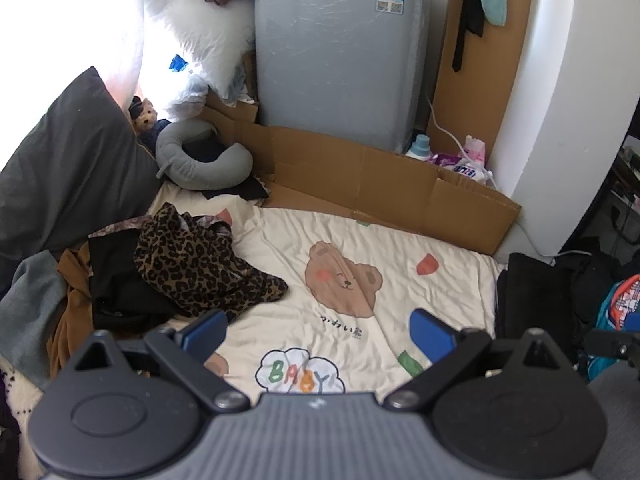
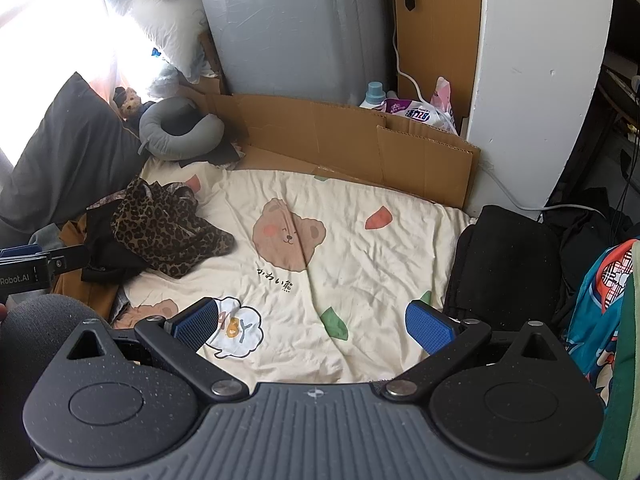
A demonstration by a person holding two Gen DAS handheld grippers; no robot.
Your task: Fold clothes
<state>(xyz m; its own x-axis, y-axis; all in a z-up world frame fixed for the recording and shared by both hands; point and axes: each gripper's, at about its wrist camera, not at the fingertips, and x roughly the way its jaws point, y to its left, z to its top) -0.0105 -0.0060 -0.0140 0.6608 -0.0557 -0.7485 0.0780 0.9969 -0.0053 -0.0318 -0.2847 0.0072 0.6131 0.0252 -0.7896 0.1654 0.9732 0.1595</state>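
A heap of unfolded clothes lies at the left of the bed: a leopard-print garment [image 1: 192, 264] [image 2: 164, 232] on top of black [image 1: 116, 280] and brown [image 1: 70, 312] pieces. A folded black garment [image 2: 500, 264] [image 1: 532, 296] rests at the bed's right edge. My left gripper [image 1: 318, 334] hovers open over the cream bear-print sheet [image 1: 360, 240], just right of the heap, holding nothing. My right gripper [image 2: 312, 324] is open and empty above the sheet [image 2: 360, 256], its right finger close to the black garment. The left gripper's body [image 2: 36, 268] shows at the left edge of the right wrist view.
A dark grey pillow [image 1: 60, 168], a grey neck pillow [image 1: 200, 160] and a small plush toy [image 1: 146, 120] sit at the head. Flattened cardboard [image 1: 360, 184] borders the far edge before a grey appliance [image 1: 340, 52]. A white wall corner [image 2: 532, 80] and colourful bag [image 2: 600, 300] stand right.
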